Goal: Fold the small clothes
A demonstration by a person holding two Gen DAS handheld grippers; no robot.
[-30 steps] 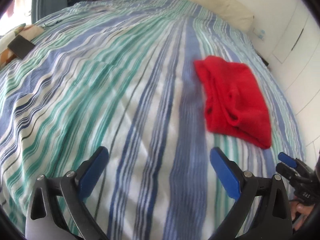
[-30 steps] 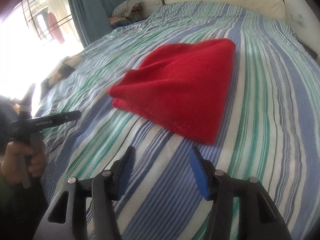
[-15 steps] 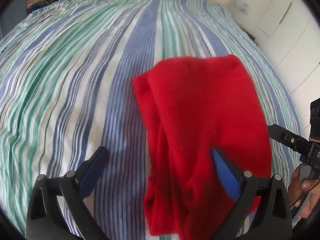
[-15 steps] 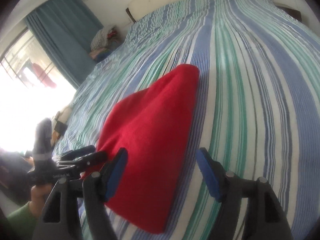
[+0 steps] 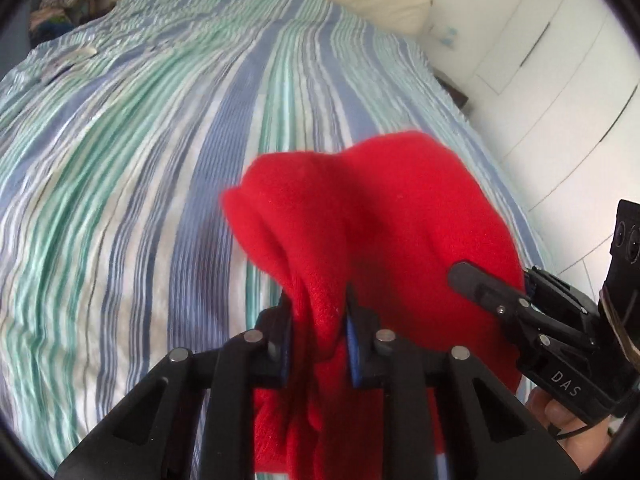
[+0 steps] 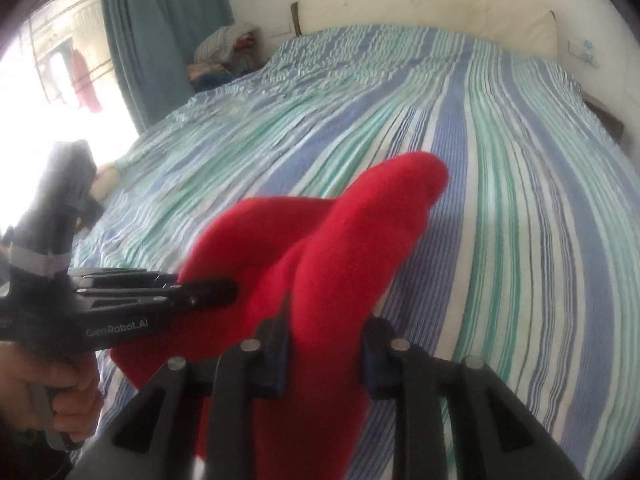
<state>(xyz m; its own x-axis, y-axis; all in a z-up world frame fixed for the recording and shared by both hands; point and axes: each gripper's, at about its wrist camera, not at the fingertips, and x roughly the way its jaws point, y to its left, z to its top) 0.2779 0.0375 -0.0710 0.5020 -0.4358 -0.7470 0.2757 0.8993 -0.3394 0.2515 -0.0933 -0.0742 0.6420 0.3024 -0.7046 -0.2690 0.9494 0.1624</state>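
Since a second ago both my tongs reached the red garment (image 5: 360, 216) | left tongs (image 5: 318, 322), right tongs (image 6: 326, 330) closing, pinching its near edge above the bed (image 5: 140, 160) | fold begun, unfinished.

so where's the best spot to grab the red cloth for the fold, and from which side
The near edge, from the person's side. The red cloth bunches thickly there, and both the left gripper and right gripper are closing on it at separate spots. The far end lies on the striped bedsheet.
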